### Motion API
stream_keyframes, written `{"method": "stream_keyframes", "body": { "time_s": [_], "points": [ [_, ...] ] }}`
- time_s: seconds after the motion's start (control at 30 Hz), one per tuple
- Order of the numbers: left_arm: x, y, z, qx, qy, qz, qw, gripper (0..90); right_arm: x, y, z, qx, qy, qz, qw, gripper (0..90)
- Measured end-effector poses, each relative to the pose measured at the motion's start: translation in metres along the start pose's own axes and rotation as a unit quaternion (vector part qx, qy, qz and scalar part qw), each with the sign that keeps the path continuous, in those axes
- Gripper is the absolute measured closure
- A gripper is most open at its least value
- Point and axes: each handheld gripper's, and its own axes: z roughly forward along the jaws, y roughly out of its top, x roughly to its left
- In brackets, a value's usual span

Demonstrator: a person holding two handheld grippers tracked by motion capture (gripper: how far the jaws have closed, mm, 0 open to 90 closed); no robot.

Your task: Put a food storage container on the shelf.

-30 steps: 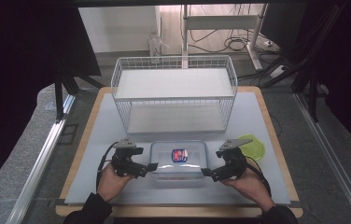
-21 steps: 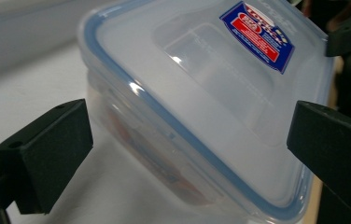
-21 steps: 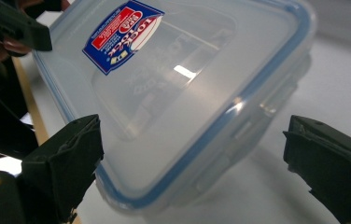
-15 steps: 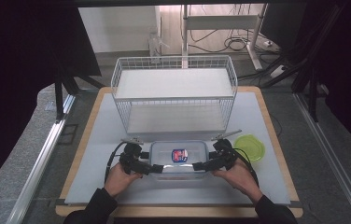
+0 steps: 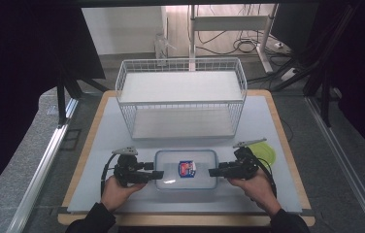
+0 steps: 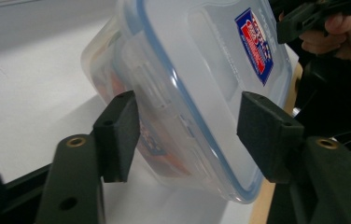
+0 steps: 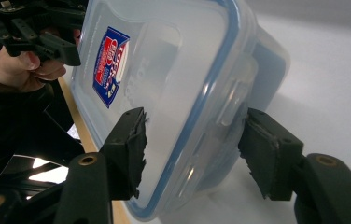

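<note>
Clear lidded container [image 5: 186, 169] lay at 6 o'clock on the table [image 5: 98, 141], below the wire basket [image 5: 180, 97]. Left gripper [image 5: 157, 174] and right gripper [image 5: 213, 172], jaws just closing, straddled its ends without visibly clamping; lifting remained undone.

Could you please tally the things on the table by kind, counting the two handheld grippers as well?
Clear lidded containers: 1, the container, with a blue seal and a red-and-blue label.
White wire racks: 1, the rack.
Yellow-green lids or dishes: 1, the round piece.
Handheld grippers: 2, the left gripper and right gripper.
Total: 5
</note>
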Motion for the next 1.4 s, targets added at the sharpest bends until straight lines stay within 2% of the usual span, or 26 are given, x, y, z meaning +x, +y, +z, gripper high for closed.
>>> {"method": "stream_keyframes", "body": {
  "time_s": [0.17, 0.3, 0.4, 0.53, 0.6, 0.7, 0.77, 1.03, 1.4],
  "points": [
    [-0.010, -0.004, -0.002, -0.008, 0.017, 0.003, 0.9998, 41.8, 0.006, -0.004, -0.002, -0.004, -0.008, -0.009, 0.9999, 44.6],
    [-0.009, -0.006, -0.004, -0.018, 0.012, -0.006, 0.9997, 46.0, 0.007, -0.006, -0.005, -0.009, -0.006, -0.003, 0.9999, 47.2],
    [-0.011, -0.005, -0.004, -0.023, 0.019, -0.009, 0.9995, 47.1, 0.011, -0.008, -0.005, -0.015, -0.015, -0.003, 0.9998, 47.3],
    [-0.012, -0.005, -0.006, -0.041, 0.028, -0.011, 0.9987, 51.0, 0.016, -0.010, -0.007, -0.028, -0.029, -0.015, 0.9991, 49.9],
    [-0.014, -0.004, -0.007, -0.040, 0.039, -0.004, 0.9984, 51.5, 0.020, -0.009, -0.007, -0.034, -0.040, -0.034, 0.9981, 50.5],
    [-0.013, -0.004, -0.006, -0.045, 0.038, -0.010, 0.9982, 51.5, 0.019, -0.010, -0.006, -0.041, -0.040, -0.032, 0.9978, 50.6],
    [-0.015, -0.003, -0.006, -0.045, 0.047, -0.005, 0.9979, 51.3, 0.020, -0.010, -0.006, -0.042, -0.042, -0.033, 0.9977, 50.6],
    [-0.019, 0.006, -0.011, -0.059, 0.047, 0.001, 0.9972, 51.5, 0.024, -0.004, -0.013, -0.068, -0.044, -0.042, 0.9958, 50.7],
    [-0.025, 0.020, -0.022, -0.072, 0.059, 0.022, 0.9954, 51.4, 0.030, 0.009, -0.020, -0.090, -0.041, -0.060, 0.9933, 50.6]
  ]
}}
